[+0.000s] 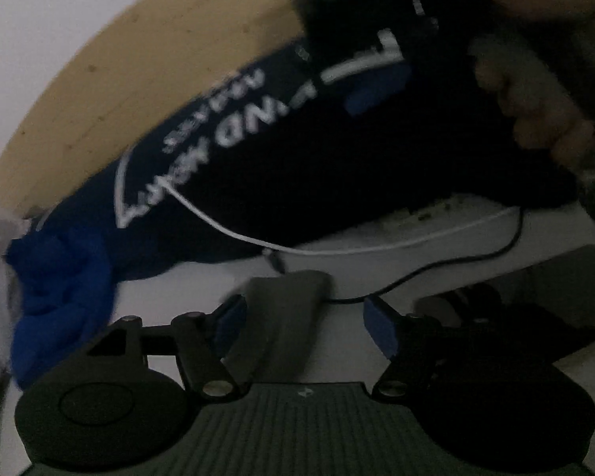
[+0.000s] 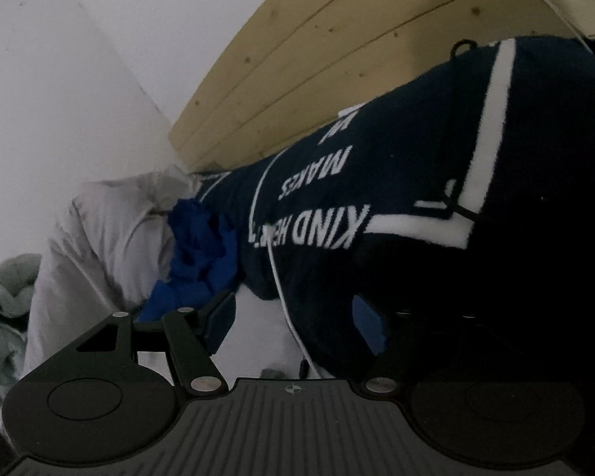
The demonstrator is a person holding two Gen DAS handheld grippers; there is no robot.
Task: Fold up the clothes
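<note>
Both hand-held grippers, left (image 1: 303, 321) and right (image 2: 297, 319), stand released, grasping nothing. Beyond them the navy lettered garment (image 2: 377, 198) lies against a wooden board (image 2: 337, 59), blue cloth (image 2: 198, 250) at its left.

A white surface (image 2: 254, 329) carries the clothes, backed by a pale wooden plank panel (image 2: 337, 59). Directly ahead of the right gripper (image 2: 293, 317) a navy garment with white lettering (image 2: 337, 206) lies on it. Ahead and to the gripper's left sit a crumpled bright blue cloth (image 2: 198, 254), a light grey garment (image 2: 103, 238) and, farthest left, a pale green towel (image 2: 8, 293).
</note>
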